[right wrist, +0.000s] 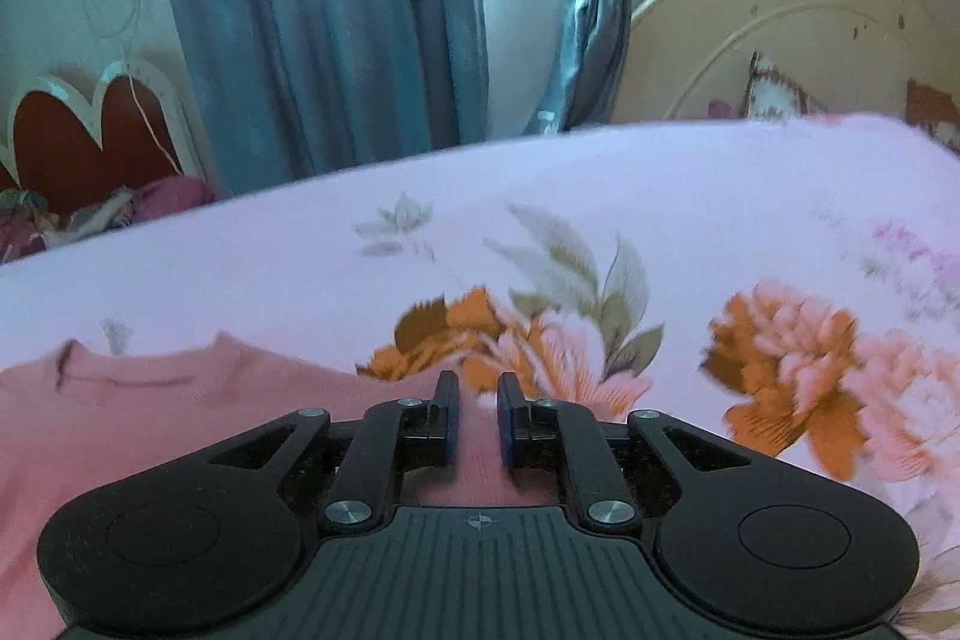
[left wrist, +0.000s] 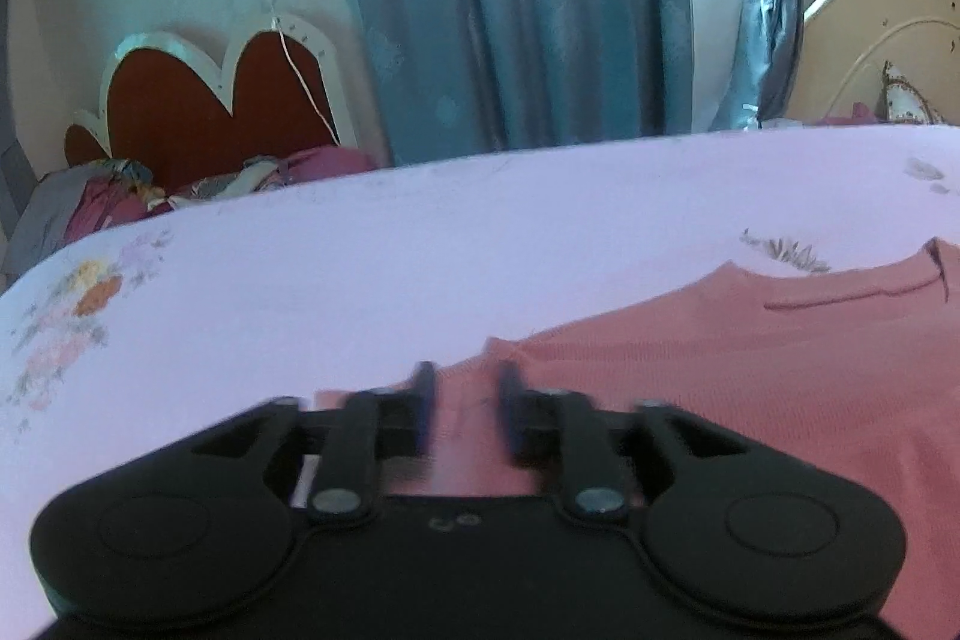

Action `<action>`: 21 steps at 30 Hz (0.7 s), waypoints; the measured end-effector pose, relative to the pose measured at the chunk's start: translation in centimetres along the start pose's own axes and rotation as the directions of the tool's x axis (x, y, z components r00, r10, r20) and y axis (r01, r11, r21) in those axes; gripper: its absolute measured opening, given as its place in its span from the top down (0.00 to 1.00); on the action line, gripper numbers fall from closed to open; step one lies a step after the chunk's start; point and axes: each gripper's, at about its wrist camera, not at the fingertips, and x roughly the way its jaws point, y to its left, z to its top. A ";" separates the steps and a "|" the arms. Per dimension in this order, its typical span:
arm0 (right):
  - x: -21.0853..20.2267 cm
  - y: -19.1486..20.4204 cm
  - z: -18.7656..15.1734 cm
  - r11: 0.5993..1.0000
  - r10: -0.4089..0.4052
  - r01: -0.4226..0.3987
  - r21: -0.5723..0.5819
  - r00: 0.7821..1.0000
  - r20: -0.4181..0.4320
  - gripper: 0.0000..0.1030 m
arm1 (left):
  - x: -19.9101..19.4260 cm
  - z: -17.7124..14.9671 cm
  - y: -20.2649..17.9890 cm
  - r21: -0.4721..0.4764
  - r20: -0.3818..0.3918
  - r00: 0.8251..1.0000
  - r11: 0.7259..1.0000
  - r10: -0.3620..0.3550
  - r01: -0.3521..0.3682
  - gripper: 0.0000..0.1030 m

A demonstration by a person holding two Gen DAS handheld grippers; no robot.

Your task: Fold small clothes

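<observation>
Left wrist view: the left gripper [left wrist: 465,388] sits at lower centre with its jaws spread apart, motion-blurred, over the near edge of the pink garment [left wrist: 750,376], which lies flat on the floral bedsheet [left wrist: 360,268] and fills the lower right of the frame; whether the fingertips touch the cloth cannot be determined. Right wrist view: the right gripper [right wrist: 478,397] sits at lower centre with a narrow gap between its jaws and pink fabric visible in that gap, though a pinch cannot be confirmed; the garment occupies the lower left, its neckline [right wrist: 138,370] at left, blue curtains [right wrist: 312,10] behind.
</observation>
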 end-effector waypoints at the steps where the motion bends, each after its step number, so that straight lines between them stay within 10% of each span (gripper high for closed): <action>1: -0.7 0.1 0.3 1.000 -0.001 0.001 0.003 1.000 0.010 0.89 | -0.7 0.0 0.4 -0.008 0.014 1.000 1.000 -0.001 0.002 0.43; 3: -1.9 -0.1 0.5 1.000 0.014 -0.015 0.017 1.000 0.022 0.89 | -2.2 -0.1 1.0 -0.031 0.056 0.998 0.999 0.010 -0.008 0.28; 13: -4.3 5.6 -2.4 0.982 0.176 -0.179 -0.054 0.982 -0.069 0.89 | -8.9 -3.1 -1.2 0.049 0.034 0.988 0.987 -0.153 0.152 0.30; 21: -4.6 9.2 -6.7 0.966 0.165 -0.190 -0.173 0.975 -0.147 0.89 | -8.5 -7.3 -1.7 0.075 -0.029 0.995 0.992 -0.098 0.100 0.28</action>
